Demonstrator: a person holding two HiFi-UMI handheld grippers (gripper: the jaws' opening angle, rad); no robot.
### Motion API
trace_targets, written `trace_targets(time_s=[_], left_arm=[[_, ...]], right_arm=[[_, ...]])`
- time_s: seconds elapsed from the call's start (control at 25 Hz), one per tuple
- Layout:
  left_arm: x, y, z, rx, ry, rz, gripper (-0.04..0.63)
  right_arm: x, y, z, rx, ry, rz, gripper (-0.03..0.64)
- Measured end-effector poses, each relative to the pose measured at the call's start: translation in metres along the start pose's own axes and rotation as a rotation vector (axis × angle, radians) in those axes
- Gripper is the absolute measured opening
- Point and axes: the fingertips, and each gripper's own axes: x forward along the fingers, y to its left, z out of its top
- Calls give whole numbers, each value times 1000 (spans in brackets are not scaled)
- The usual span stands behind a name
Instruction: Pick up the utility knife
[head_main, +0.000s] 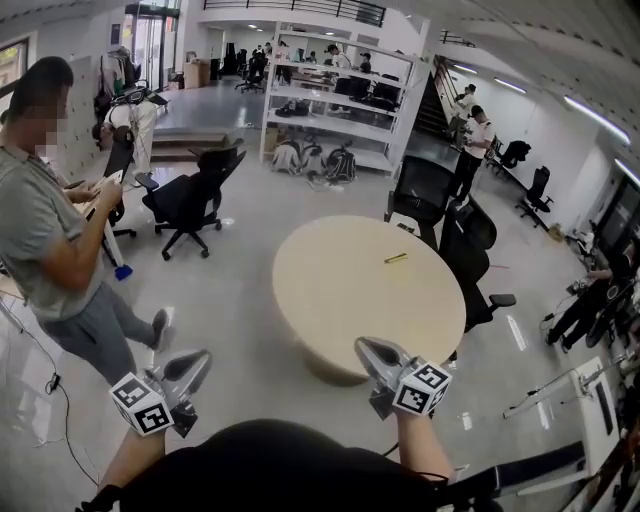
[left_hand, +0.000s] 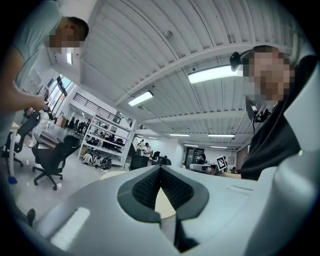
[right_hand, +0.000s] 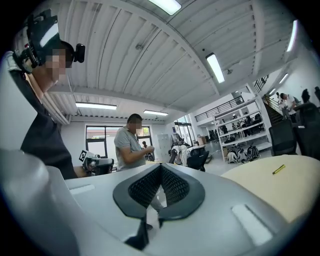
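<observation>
Though left gripper view misses utility knife (head_main: 396, 258), both hand-held grippers (head_main: 201, 357) (head_main: 362, 345) closed, empty.

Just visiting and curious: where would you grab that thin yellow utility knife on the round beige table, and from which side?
Likely mid-length, jaws across its narrow width, from above: the thin yellow utility knife lies flat and alone on the round beige table, long and slim. The left gripper and right gripper are both shut and empty, so one must open first.

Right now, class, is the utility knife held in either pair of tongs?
No, the utility knife lies on the round table, clear of the left tongs and right tongs.
</observation>
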Motion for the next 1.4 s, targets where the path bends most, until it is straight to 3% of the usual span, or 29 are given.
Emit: trace_targets(time_s=[0.32,0.72,1.0,1.24,1.4], left_arm=[[99,-4,-7,-5,-5,21,-3],[171,32,-11,-23,45,-30,-3],[201,109,-2,-49,42,-132,-3],[226,208,29,-58,47,-246,-3],[234,271,54,-20,68,-293,-3]], right_arm=[[-7,-102,17,15,-12,38,15],[6,-165,10,70,-6,-18,14],[56,-187,18,39,-7,-129,14],[146,-194,33,37,-36,-217,15],[204,-193,54,15,-70,-261,14]])
